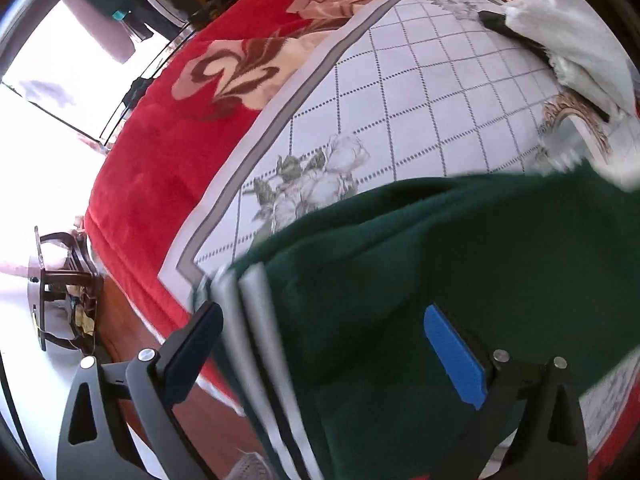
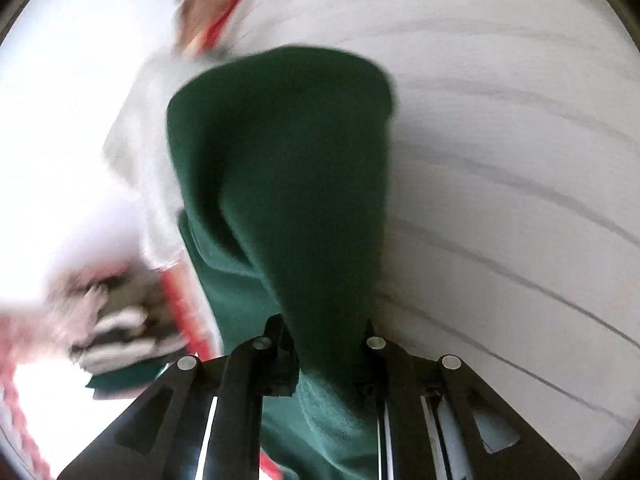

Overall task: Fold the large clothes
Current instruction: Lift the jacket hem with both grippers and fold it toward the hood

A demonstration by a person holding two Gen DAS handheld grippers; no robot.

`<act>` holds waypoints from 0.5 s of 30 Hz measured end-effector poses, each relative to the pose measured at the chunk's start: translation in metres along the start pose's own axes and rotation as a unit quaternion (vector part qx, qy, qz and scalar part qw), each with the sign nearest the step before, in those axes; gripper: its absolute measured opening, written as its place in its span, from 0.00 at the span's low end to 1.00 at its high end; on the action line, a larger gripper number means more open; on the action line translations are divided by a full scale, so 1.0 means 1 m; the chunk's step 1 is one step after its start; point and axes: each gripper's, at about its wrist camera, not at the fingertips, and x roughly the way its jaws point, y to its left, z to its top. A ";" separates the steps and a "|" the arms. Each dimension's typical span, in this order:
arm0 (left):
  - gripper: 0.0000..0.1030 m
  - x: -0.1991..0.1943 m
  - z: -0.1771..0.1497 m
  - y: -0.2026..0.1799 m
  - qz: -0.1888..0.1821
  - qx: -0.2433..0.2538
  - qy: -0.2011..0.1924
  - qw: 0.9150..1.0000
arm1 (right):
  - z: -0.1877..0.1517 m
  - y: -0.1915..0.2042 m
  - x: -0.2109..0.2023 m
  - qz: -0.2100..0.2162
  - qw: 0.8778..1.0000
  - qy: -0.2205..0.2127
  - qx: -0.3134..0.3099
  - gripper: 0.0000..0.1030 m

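**Q:** What is happening nearest the cameras?

**A:** The left gripper (image 1: pixel 324 352) hovers with its jaws wide apart, blue pads either side of a dark green garment (image 1: pixel 420 280) with grey side stripes (image 1: pixel 256 320), gripping nothing. The right gripper (image 2: pixel 326 344) has its jaws clamped on a bunched fold of the same green cloth (image 2: pixel 280 160), which hangs forward from them, blurred by motion.

**Q:** Where does the garment lie?

**A:** Draped over the near part of a bed, on a white sheet (image 1: pixel 400 120) printed with a grid and grey roses. Beyond that, a red floral blanket (image 1: pixel 160 160) covers the far side, and a white cloth (image 1: pixel 580 40) sits at the sheet's far corner. A wooden chair (image 1: pixel 60 280) stands on the floor beside the bed.

**Q:** Which step is in hand?

**A:** By the look of it, a fold mid-carry: one end held up by the right gripper, the left free.

**Q:** And the next move?

**A:** Probably the left jaws closing on the striped edge, so both ends travel together and the cloth lands flat on the sheet.
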 end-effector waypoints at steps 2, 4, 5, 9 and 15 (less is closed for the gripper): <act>1.00 -0.001 -0.008 -0.002 0.009 0.007 0.000 1.000 | -0.011 -0.041 -0.033 -0.074 0.997 0.010 0.011 0.23; 1.00 0.003 -0.016 -0.007 0.018 0.016 0.006 1.000 | -0.014 -0.079 -0.043 -0.147 0.987 0.057 0.024 0.38; 1.00 0.004 -0.018 -0.011 0.020 0.021 0.009 1.000 | -0.012 -0.089 -0.040 -0.181 0.979 0.092 0.021 0.42; 1.00 -0.003 -0.012 -0.034 -0.002 0.036 0.000 0.999 | -0.018 -0.062 -0.057 -0.233 0.960 0.144 -0.054 0.55; 1.00 -0.001 0.016 -0.069 -0.018 0.048 -0.016 0.999 | -0.016 0.028 -0.096 -0.241 0.937 0.110 -0.226 0.69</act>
